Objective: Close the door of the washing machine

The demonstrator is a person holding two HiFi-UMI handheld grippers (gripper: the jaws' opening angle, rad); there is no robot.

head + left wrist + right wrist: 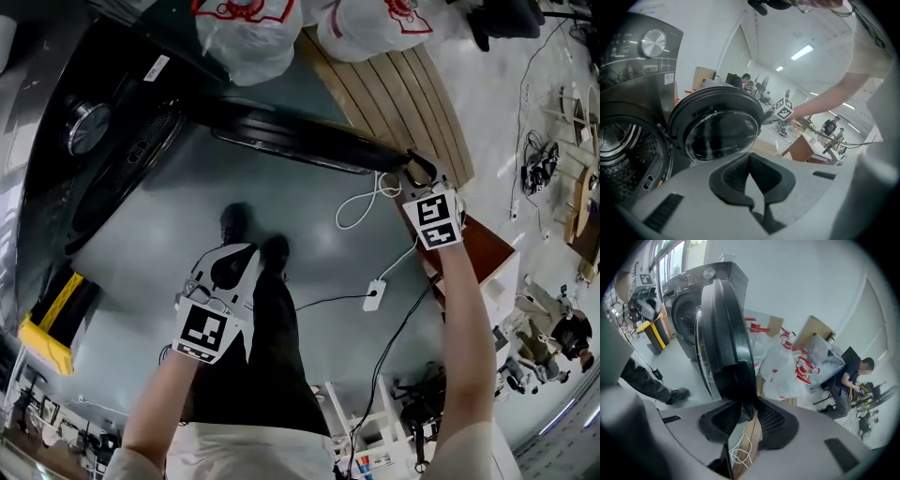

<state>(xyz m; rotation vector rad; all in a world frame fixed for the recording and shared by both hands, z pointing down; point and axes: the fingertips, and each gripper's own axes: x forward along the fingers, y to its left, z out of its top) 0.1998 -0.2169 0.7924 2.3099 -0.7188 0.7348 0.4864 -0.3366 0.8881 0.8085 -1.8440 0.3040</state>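
Observation:
The dark washing machine [103,141] stands at the upper left with its round door [281,136] swung wide open over the floor. My right gripper [419,169] is at the door's free edge. In the right gripper view the door's rim [724,333] runs down between the open jaws of the right gripper [746,411], with room still showing beside it. My left gripper [251,253] hangs lower, away from the machine, shut with nothing in it. The left gripper view shows the left gripper [750,161] facing the door's glass [719,131] and the open drum [618,145].
White plastic bags [248,33] and a slatted wooden pallet [403,94] lie behind the door. A white cable with an adapter [373,295] trails over the floor. A brown desk [483,248] stands at the right and a yellow item [52,319] at the left. My legs [267,328] are below.

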